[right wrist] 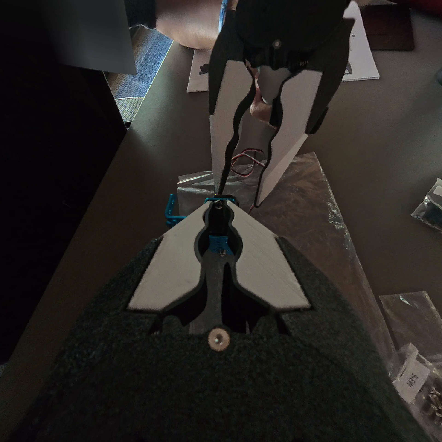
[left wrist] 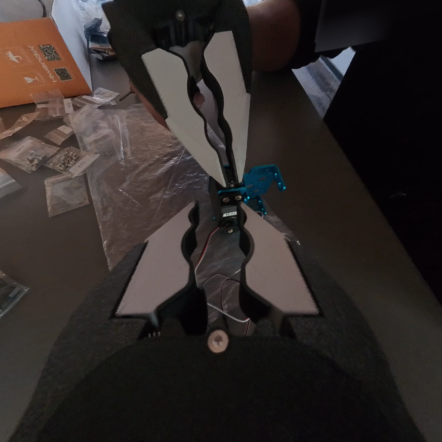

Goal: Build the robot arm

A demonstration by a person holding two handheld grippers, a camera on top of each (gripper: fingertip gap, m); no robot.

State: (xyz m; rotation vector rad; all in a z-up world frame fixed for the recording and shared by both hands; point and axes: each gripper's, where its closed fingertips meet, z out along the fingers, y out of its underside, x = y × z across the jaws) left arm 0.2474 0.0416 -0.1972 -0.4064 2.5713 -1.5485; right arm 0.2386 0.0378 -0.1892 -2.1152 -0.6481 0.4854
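A black servo (left wrist: 228, 215) fixed in a blue metal bracket (left wrist: 263, 184) stands on a clear plastic bag (left wrist: 148, 167). Its red, white and black wires (left wrist: 211, 235) trail toward me. My left gripper (left wrist: 218, 203) is open, with the servo between its fingertips; the right finger lies against it. My right gripper (left wrist: 232, 184) comes from the far side and is shut on the top of the servo and bracket. In the right wrist view my right gripper (right wrist: 218, 203) pinches that top edge. The bracket (right wrist: 218, 241) shows below, and the left gripper (right wrist: 238, 198) stands opposite, open.
The dark table (left wrist: 311, 215) ends close on the right, with its edge (right wrist: 134, 134) at the left in the right wrist view. Small bags of screws (left wrist: 64, 159) and an orange booklet (left wrist: 35, 59) lie to the left. A white sheet (right wrist: 358, 59) lies farther off. Left and right tips are no more than a few centimetres apart.
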